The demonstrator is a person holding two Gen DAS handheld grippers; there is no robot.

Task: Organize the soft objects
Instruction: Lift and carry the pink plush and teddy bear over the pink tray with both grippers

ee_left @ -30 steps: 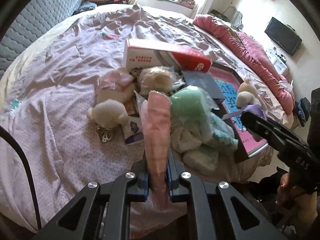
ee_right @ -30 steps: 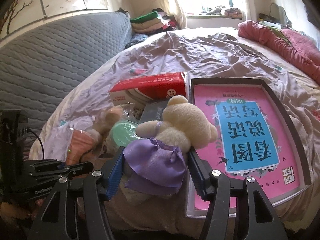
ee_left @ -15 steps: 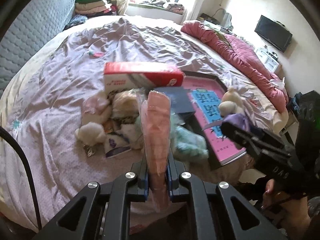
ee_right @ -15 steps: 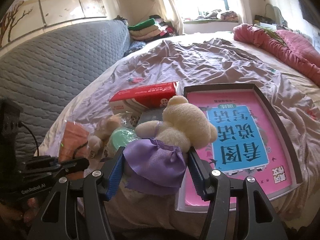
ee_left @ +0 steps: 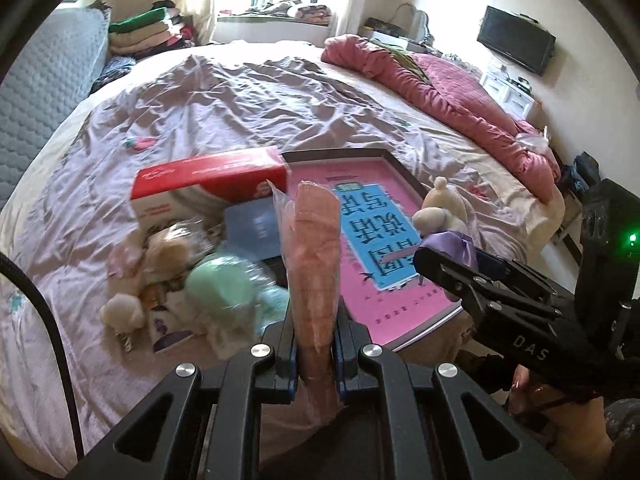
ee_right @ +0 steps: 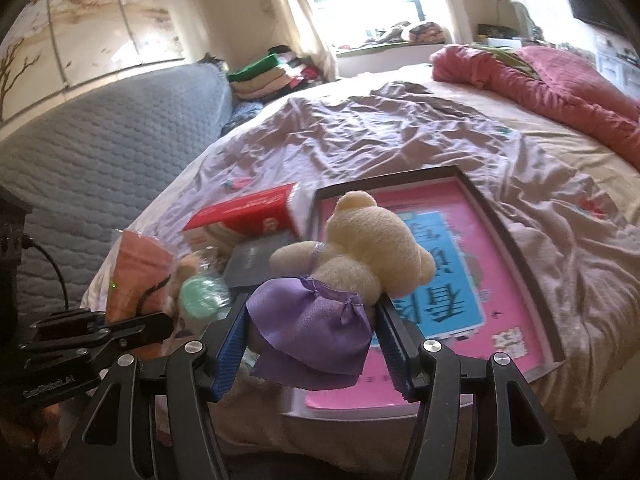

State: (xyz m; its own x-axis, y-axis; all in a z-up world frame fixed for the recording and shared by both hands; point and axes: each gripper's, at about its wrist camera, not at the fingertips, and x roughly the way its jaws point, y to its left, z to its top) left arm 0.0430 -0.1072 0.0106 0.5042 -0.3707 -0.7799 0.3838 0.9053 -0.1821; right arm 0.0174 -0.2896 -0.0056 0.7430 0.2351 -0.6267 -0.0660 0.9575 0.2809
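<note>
My left gripper (ee_left: 315, 344) is shut on a pink folded cloth in a clear bag (ee_left: 316, 256), held upright over the near edge of the bed; the same pink bag (ee_right: 136, 276) shows at the left of the right wrist view. My right gripper (ee_right: 312, 344) is shut on a cream teddy bear in a purple dress (ee_right: 352, 264), also seen as a bear (ee_left: 440, 216) at the right of the left wrist view. On the sheet lies a heap of soft things: a green bagged bundle (ee_left: 220, 284), a small white plush (ee_left: 122, 312) and a bagged beige plush (ee_left: 172, 244).
A red and white box (ee_left: 208, 184), a dark blue booklet (ee_left: 252, 232) and a pink book in a dark tray (ee_left: 400, 172) lie on the purple sheet. A red quilt (ee_left: 440, 92) runs along the bed's right side. Folded clothes (ee_left: 144, 36) are stacked by the grey padded headboard (ee_right: 100, 152).
Both grippers have pulled back and risen from the heap, each keeping its load. The pile, box and tray now look smaller and farther off.
</note>
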